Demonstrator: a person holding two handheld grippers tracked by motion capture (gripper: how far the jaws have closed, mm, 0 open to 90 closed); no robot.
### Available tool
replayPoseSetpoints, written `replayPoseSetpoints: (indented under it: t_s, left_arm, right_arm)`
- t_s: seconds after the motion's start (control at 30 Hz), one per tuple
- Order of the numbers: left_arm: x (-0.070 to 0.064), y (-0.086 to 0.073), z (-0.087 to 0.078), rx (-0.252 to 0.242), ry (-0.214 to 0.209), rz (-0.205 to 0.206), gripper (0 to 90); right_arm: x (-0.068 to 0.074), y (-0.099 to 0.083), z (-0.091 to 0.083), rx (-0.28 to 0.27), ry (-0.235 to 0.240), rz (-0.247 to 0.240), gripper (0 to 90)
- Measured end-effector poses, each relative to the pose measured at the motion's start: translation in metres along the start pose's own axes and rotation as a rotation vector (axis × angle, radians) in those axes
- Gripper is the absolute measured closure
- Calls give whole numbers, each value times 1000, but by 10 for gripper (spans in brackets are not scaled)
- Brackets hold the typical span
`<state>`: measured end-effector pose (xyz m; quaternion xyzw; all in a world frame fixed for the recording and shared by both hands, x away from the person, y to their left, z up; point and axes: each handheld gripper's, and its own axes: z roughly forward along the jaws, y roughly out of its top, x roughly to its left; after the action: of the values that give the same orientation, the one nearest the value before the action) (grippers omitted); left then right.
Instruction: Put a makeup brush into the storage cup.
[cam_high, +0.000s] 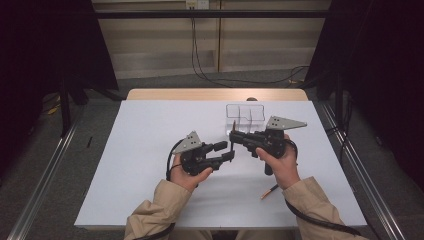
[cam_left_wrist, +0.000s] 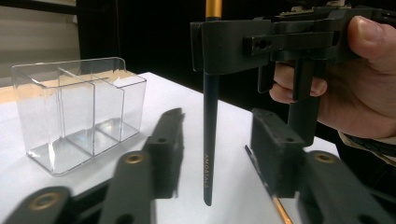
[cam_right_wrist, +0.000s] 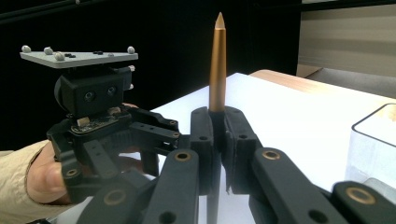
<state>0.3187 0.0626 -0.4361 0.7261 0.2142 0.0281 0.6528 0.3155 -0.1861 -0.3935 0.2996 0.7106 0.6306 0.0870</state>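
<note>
Fingers of the right gripper (cam_right_wrist: 217, 154) pinch an upright brush (cam_right_wrist: 217, 70), bristles capped; left gripper (cam_left_wrist: 215, 154) fingers spread.

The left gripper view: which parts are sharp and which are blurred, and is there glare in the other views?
Left gripper view: the brush and clear organizer are sharp, while the left gripper near the lens is blurred. Right gripper view: the gold brush tip is sharp, the white table bright. High view: even light, dark sides.
</note>
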Motion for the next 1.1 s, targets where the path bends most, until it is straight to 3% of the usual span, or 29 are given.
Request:
replayPoseSetpoints:
  t_s: [0.17,0.37,0.57,0.77,0.97,1.1]
  left_arm:
    - [3,-1,2,-24,-9,18,363]
    - [7,1,3,3,-22,-31,202]
    - [9,3,1,4,-10,-10,90]
    - [11,4,-6,-2,-28,13,32]
    - [13,6,-16,21,-41,91,0]
    - [14,7,-22,32,-43,105,0]
  right_arm:
    - [0,1,-1,-4,-2,-8,835]
    - [0,2,-2,-9,-4,-7,835]
    - [0,2,-3,-10,-5,-15,835]
    - [-2,2,-5,-15,-5,-12,835]
    - [-2,1,-6,-21,-5,-14,835]
    - [-2,0,-6,-20,-3,-15,835]
